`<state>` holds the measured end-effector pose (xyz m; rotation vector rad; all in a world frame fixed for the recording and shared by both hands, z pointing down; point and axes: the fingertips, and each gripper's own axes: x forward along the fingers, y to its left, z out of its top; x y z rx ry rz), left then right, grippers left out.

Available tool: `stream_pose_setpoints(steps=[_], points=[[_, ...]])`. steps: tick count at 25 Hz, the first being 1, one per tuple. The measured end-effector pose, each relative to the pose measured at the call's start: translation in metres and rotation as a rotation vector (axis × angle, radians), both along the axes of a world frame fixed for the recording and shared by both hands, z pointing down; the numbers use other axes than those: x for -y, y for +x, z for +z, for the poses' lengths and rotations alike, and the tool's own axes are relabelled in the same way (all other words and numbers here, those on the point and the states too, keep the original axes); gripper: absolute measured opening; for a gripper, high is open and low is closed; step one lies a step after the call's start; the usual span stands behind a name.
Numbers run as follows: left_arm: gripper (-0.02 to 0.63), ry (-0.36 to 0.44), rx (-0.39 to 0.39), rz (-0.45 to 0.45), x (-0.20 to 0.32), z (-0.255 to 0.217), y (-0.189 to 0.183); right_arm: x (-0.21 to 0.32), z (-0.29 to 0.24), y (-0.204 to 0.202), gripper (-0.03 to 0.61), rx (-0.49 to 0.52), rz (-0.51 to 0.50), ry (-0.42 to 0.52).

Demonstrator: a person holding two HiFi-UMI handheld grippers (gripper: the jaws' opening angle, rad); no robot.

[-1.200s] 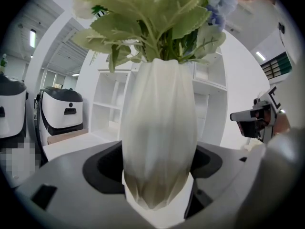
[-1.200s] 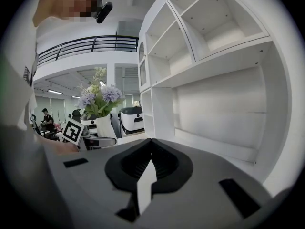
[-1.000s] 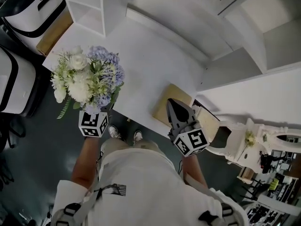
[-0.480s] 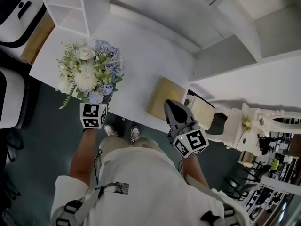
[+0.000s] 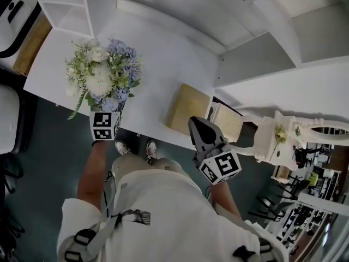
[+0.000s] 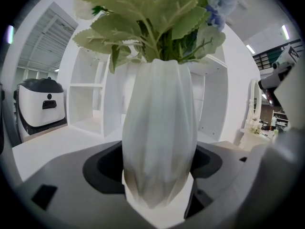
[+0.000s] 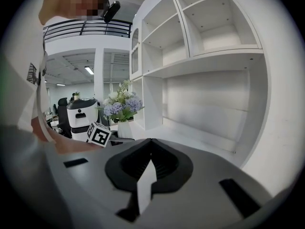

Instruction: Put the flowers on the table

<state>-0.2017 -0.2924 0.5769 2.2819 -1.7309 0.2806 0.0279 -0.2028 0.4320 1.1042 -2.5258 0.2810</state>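
A bouquet of white and blue flowers stands in a white ribbed vase. My left gripper is shut on the vase's lower body, and its marker cube sits at the white table's front edge. The flowers hang over the table's front left part. Whether the vase's base touches the table I cannot tell. My right gripper is shut and holds nothing, hovering at the table's front edge to the right. In the right gripper view the flowers show far left, beyond the shut gripper.
A tan flat board lies on the table by the right gripper. White open shelves stand at the table's back left, more shelving at the right. A white ornate side table stands off to the right. The person's feet are below the table's edge.
The left gripper has carried the vase of flowers forward, from short of the table's front edge to over it. The right gripper has hardly moved.
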Motion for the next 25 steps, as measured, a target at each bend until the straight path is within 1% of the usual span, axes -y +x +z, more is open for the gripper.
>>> stream_pose_setpoints(steps=[4, 12, 19, 25], points=[[0.382, -0.002, 0.004, 0.005, -0.003, 0.006, -0.004, -0.012, 0.001, 0.001, 0.009, -0.010, 0.020, -0.003], [0.382, -0.004, 0.009, 0.035, 0.009, 0.011, 0.000, -0.017, -0.002, 0.002, 0.009, -0.024, 0.065, -0.006], [0.382, -0.003, 0.029, 0.028, 0.014, 0.018, -0.006, -0.028, 0.001, 0.007, 0.009, -0.031, 0.100, -0.008], [0.382, -0.008, 0.027, 0.023, 0.017, 0.022, -0.007, -0.033, 0.006, 0.012, 0.009, -0.035, 0.115, -0.016]])
